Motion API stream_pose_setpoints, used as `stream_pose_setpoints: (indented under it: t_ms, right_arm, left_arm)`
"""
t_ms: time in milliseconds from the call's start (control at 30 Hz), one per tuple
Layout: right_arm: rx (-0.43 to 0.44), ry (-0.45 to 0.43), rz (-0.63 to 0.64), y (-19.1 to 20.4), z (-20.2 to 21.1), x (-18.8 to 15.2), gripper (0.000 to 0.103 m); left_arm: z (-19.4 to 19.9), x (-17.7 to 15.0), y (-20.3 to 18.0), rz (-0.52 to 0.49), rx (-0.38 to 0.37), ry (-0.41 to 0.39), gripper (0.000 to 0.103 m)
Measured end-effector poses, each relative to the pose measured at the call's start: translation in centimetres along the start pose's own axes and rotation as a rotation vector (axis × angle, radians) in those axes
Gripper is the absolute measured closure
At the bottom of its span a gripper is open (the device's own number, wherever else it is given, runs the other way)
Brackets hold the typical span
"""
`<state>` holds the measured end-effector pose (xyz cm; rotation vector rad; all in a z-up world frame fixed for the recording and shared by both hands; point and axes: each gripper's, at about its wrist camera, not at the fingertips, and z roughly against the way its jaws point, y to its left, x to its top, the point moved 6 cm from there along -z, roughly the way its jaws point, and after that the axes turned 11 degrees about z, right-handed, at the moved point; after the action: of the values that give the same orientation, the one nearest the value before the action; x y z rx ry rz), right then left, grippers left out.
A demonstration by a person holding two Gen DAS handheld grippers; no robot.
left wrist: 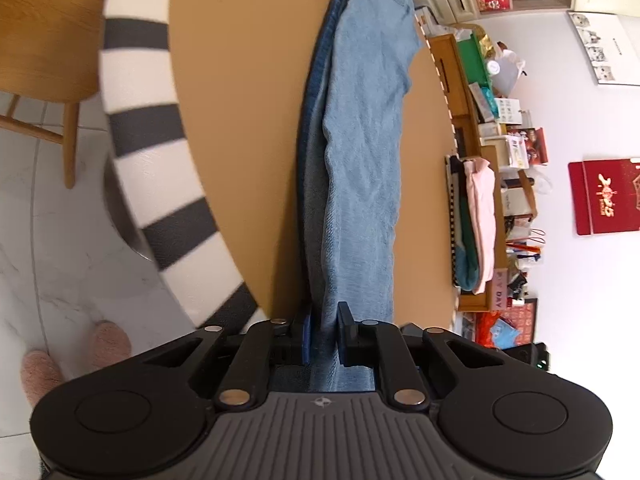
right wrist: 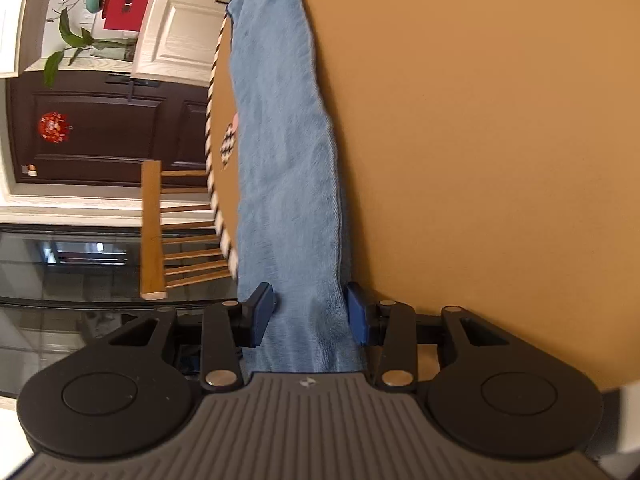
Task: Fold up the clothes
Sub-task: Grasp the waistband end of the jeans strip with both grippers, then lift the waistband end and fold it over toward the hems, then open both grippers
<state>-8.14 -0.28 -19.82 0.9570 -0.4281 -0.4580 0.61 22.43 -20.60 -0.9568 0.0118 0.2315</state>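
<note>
both blue-padded fingers (left wrist: 306,336) of the left gripper (left wrist: 325,334) are pressed together on the near end of a long pair of light blue denim jeans (left wrist: 360,152), the fabric pinched tight between the pads. on the right gripper (right wrist: 310,314), the fingers (right wrist: 262,312) stand partly apart with the jeans' cloth (right wrist: 284,152) filling the gap; whether the pads truly press on it cannot be told.

the jeans lie stretched out lengthwise on a tan brown tabletop (left wrist: 236,120), running away from both grippers toward the far edge. a black-and-white striped trim (left wrist: 140,112) borders the table. beyond it are a wooden chair (right wrist: 154,232), two pink fluffy slippers (left wrist: 108,340) on pale marble floor tiles (left wrist: 60,240), and a folded stack of clothes (left wrist: 476,220) by the table's far side.
</note>
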Motion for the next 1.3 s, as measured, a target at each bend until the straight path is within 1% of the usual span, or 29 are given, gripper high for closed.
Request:
stream_pose_setpoints:
  t_ms: [33,67,100,167,233,333,433,500,600,733,833,900,967,1000,1067,1133,1233,1300]
  right_arm:
    - [0.003,0.008,-0.008,0.0,-0.6,0.0,0.083]
    - [-0.032,0.019,-0.008,0.0,-1.1,0.1,0.095]
    - [-0.048,0.016,-0.001,0.2,-1.1,0.1,0.093]
    - [-0.092,0.009,0.027,0.6,-0.7,0.2,0.094]
    - [-0.124,0.003,0.074,1.5,0.0,0.3,0.094]
    - [-0.144,-0.016,0.142,3.2,0.8,0.5,0.094]
    - [-0.131,-0.026,0.194,4.6,0.9,0.6,0.095]
    - [-0.142,-0.020,0.183,4.5,0.8,0.5,0.095]
    - [-0.173,-0.021,0.148,3.9,0.6,-0.2,0.095]
    - [-0.159,-0.057,0.135,4.7,1.5,-2.1,0.095]
    - [-0.153,-0.060,0.128,5.7,2.7,-4.2,0.095]
    - [-0.115,-0.074,0.127,7.4,3.9,-5.0,0.095]
    - [-0.066,-0.091,0.126,9.5,5.2,-5.5,0.095]
    - [-0.047,-0.103,0.135,10.6,5.7,-4.8,0.094]
    - [-0.010,-0.126,0.152,12.8,6.6,-3.4,0.094]
    - [0.023,-0.140,0.175,14.8,6.9,-0.6,0.093]
    - [0.072,-0.179,0.176,16.8,6.6,5.1,0.093]
    - [0.078,-0.210,0.181,17.7,6.3,9.5,0.093]
  left_arm:
    - [-0.3,0.1,-0.2,0.000,0.000,0.007,0.089]
    - [-0.6,0.2,-0.4,-0.002,0.002,0.013,0.089]
    - [-0.7,0.3,-0.6,-0.017,0.018,0.014,0.091]
    - [-0.1,0.4,-1.2,-0.079,0.068,0.012,0.091]
    - [0.7,0.4,-1.6,-0.120,0.089,0.010,0.091]
    - [1.6,0.4,-2.4,-0.139,0.081,0.002,0.092]
    - [2.0,0.3,-3.1,-0.153,0.056,-0.003,0.092]
    - [1.9,0.3,-2.9,-0.149,0.052,0.006,0.093]
    - [1.9,0.0,-1.9,-0.111,0.051,0.023,0.096]
    - [3.1,-1.3,-1.2,-0.090,-0.008,0.045,0.097]
    - [4.6,-2.8,-1.5,-0.086,-0.047,0.083,0.098]
    - [6.3,-3.9,-2.6,-0.112,-0.086,0.091,0.098]
    - [8.0,-4.5,-4.4,-0.128,-0.144,0.087,0.098]
    - [8.9,-4.7,-5.3,-0.134,-0.171,0.082,0.097]
    - [10.1,-3.9,-7.6,-0.140,-0.208,0.046,0.097]
    - [10.8,-2.1,-10.0,-0.131,-0.241,-0.007,0.097]
    - [10.7,1.7,-14.1,-0.129,-0.282,-0.064,0.097]
    - [9.5,5.4,-16.7,-0.114,-0.290,-0.098,0.097]
